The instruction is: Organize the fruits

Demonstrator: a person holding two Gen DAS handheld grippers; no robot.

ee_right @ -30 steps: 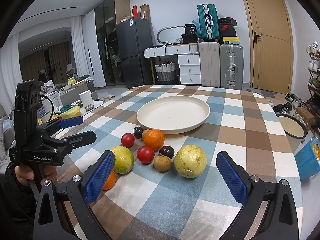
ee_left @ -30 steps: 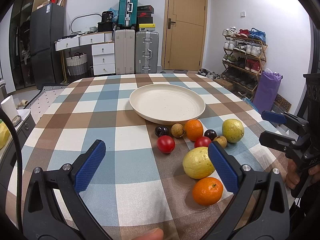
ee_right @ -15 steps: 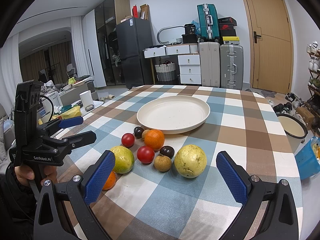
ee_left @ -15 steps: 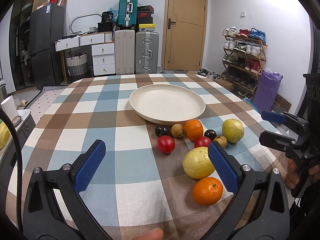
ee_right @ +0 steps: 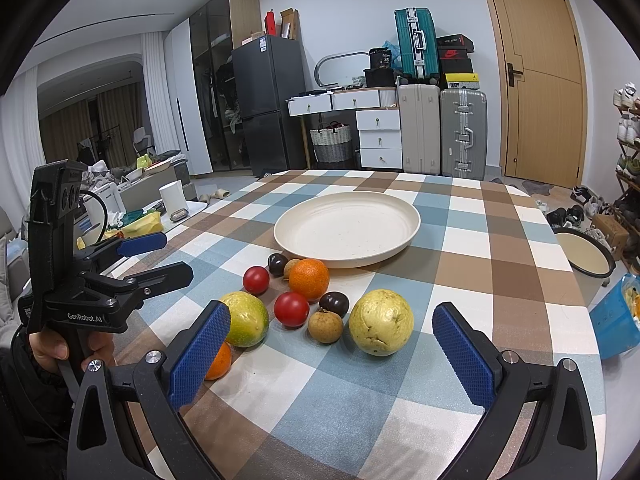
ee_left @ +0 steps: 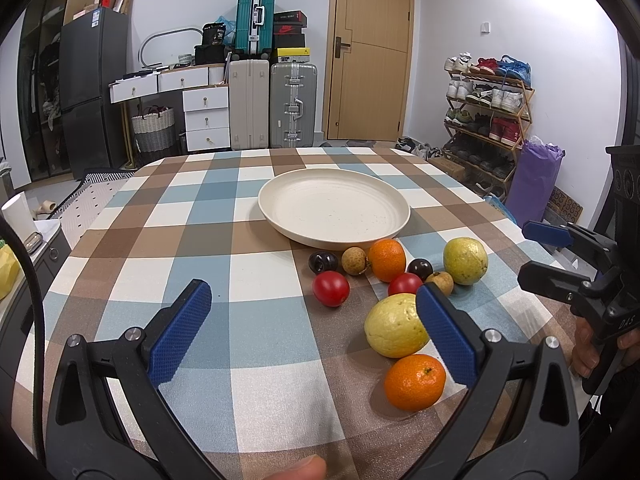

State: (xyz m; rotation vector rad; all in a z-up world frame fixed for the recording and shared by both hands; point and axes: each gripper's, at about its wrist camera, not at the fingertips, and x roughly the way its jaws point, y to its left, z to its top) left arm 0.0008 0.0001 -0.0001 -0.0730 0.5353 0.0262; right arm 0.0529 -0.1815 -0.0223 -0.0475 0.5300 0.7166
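An empty cream plate (ee_left: 334,212) (ee_right: 347,226) sits mid-table on a checked cloth. In front of it lies a cluster of fruit: two oranges (ee_left: 386,260) (ee_left: 415,382), two red tomatoes (ee_left: 330,288) (ee_left: 405,283), two dark plums (ee_left: 322,262), two brown longans (ee_left: 354,261), and two yellow-green guavas (ee_left: 396,331) (ee_left: 465,261). My left gripper (ee_left: 316,332) is open and empty, above the near table left of the fruit. My right gripper (ee_right: 332,354) is open and empty, just short of the big guava (ee_right: 381,322). Each gripper shows in the other's view (ee_left: 560,256) (ee_right: 148,254).
The table edge (ee_right: 576,280) falls off at the right, with a basin (ee_right: 588,252) and a blue bag (ee_right: 616,320) on the floor. A low side table with a white cup (ee_right: 172,198) stands left. Suitcases (ee_left: 276,108), drawers and a shoe rack (ee_left: 488,120) line the walls.
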